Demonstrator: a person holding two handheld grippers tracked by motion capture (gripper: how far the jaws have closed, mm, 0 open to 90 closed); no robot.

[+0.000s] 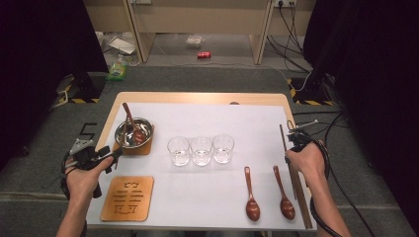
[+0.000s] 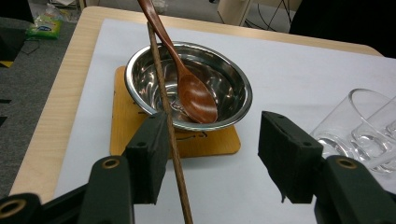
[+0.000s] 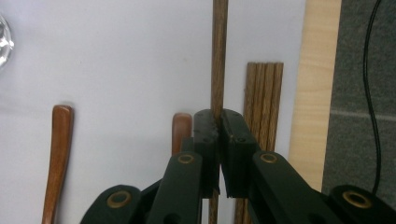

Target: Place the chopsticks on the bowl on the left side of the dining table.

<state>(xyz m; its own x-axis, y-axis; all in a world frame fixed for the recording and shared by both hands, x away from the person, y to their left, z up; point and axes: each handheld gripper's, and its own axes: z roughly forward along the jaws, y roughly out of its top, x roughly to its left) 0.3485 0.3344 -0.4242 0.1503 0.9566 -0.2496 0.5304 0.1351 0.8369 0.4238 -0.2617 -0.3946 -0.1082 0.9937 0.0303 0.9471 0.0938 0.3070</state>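
The right gripper (image 3: 219, 122), jaws pinching one chopstick (image 3: 219, 51) beside the chopstick bundle (image 3: 265, 98), is mid-pickup; next, carry it to the steel bowl (image 1: 133, 132). The left gripper (image 2: 212, 154) is spread.

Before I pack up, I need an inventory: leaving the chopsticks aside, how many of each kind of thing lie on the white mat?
Reddish-brown wooden spoons: 3
Clear drinking glasses: 3
Square wooden coasters: 2
Round steel bowl: 1
Total: 9
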